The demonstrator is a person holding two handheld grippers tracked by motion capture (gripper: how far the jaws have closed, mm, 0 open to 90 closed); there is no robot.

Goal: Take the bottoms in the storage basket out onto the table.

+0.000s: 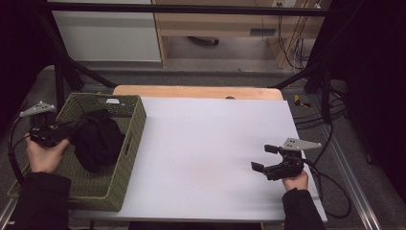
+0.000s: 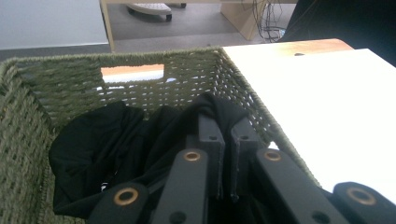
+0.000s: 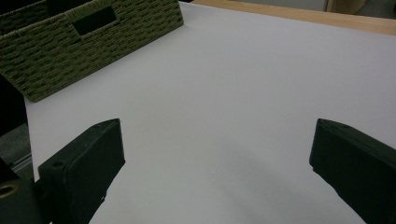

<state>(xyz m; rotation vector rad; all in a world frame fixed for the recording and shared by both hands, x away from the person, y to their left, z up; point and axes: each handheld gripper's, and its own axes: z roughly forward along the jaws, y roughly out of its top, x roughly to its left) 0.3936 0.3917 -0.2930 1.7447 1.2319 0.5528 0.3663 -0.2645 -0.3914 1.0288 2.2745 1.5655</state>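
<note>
1. A white rectangular table top [image 1: 210, 158] is being kept bare, probably as room for laying the cloth out.
2. A green woven rectangular basket [image 1: 136, 125] is being used to contain a crumpled black cloth [image 1: 98, 141].
3. The cloth is being pinched by the left gripper [image 2: 227, 135], apparently for lifting.
4. The right gripper [image 1: 261, 158] is being held spread wide over the table, ready to help.

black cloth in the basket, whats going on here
A person holds a gripper in each hand. The left gripper is shut on the black cloth inside the green woven basket at the table's left edge. The right gripper rests open over the bare white tabletop, holding nothing.
</note>
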